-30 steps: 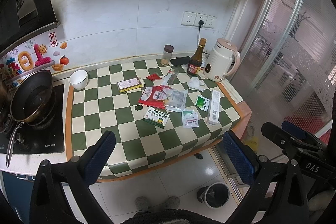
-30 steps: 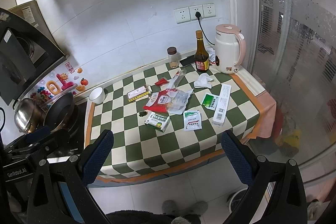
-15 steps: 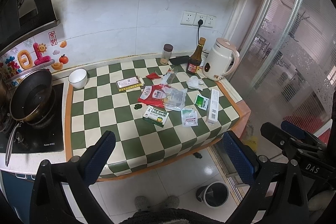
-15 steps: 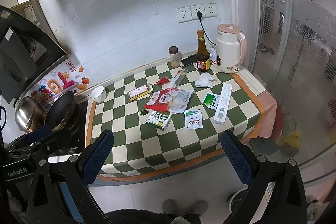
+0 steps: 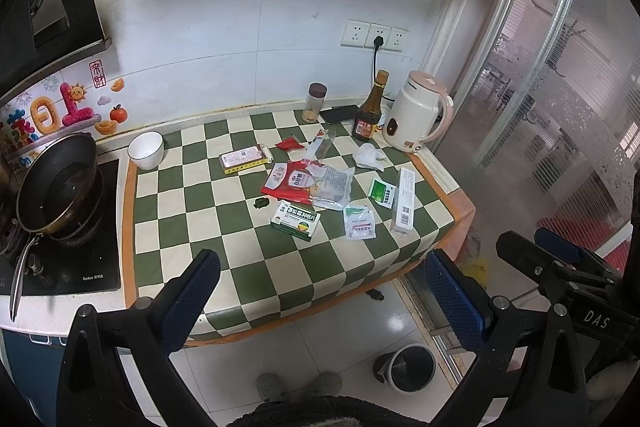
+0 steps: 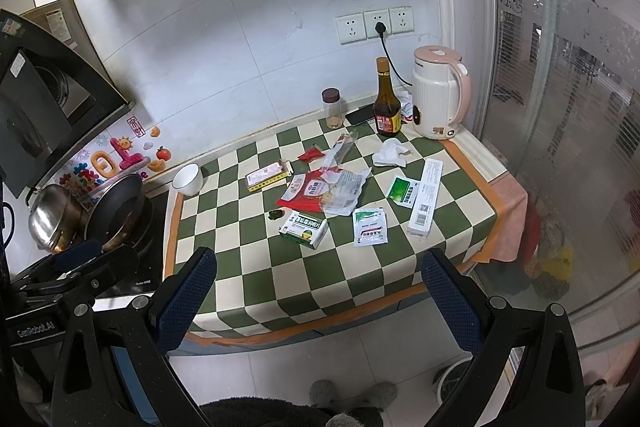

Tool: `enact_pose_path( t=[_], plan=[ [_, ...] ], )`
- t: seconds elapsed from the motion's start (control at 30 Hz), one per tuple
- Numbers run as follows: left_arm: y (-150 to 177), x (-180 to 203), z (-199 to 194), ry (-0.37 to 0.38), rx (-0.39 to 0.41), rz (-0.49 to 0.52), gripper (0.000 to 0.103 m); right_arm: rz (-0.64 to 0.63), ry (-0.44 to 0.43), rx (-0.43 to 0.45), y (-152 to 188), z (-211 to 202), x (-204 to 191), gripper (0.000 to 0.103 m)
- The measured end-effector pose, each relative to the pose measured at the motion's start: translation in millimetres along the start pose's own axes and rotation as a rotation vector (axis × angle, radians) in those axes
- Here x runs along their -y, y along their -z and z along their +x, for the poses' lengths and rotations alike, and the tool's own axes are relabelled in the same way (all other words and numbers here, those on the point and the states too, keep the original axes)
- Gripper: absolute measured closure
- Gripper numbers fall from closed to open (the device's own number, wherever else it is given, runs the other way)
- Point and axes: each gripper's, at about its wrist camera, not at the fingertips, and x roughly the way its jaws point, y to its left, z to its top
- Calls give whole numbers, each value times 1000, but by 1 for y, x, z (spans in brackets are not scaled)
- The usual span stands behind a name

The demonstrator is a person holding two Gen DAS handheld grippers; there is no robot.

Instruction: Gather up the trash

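Note:
Litter lies scattered on the green-and-cream checked counter [image 5: 240, 259]: a red-and-white packet [image 5: 290, 181] under a clear bag [image 5: 332, 185], a green medicine box [image 5: 295, 220], a white sachet [image 5: 359, 223], a long white box [image 5: 403, 201], a green sachet [image 5: 382, 191], a crumpled tissue [image 5: 370, 157] and a pink-yellow box [image 5: 244, 159]. A grey bin [image 5: 410, 367] stands on the floor below the counter's front right. My left gripper [image 5: 320, 299] and right gripper [image 6: 320, 297] hang open in front of the counter edge, holding nothing.
Along the back stand a jar [image 5: 314, 103], a phone [image 5: 340, 113], a brown bottle [image 5: 370, 115] and a white kettle [image 5: 418, 117]. A white bowl [image 5: 146, 149] sits at the left. A dark pan [image 5: 60, 183] rests on the stove. Glass doors [image 6: 560, 107] close the right side. Slippered feet [image 5: 298, 385] show below.
Both cameras have drifted slightly; the counter sits a little higher in the left wrist view. Nothing on the counter has moved and both grippers remain open.

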Motion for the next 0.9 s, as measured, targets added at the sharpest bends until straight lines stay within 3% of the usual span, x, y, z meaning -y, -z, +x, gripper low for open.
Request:
enact_pose_path(
  t=[0.27,0.47,0.53,0.63,0.77,0.83,0.9],
  plan=[
    [-2,-3,1,-12,2,8,0,19,12,6,5,1,-10,0],
    [-17,-14,32,-251,58,45,0,118,88,0,-1,28,3,0],
    [-27,-29,51,-270,43,33,0,146,123,-17,-5,46,12,0],
    [-41,-51,92,-288,-22,-31,0,210,179,-48,-10,81,37,0],
    [-56,-75,162,-301,-181,-158,0,284,261,-113,-17,141,84,0],
    [-55,-81,200,-286,-270,-238,0,319,313,-165,-24,188,125,0],
    [-51,-81,243,-265,-353,-311,0,330,329,-186,-27,208,141,0]
  ],
)
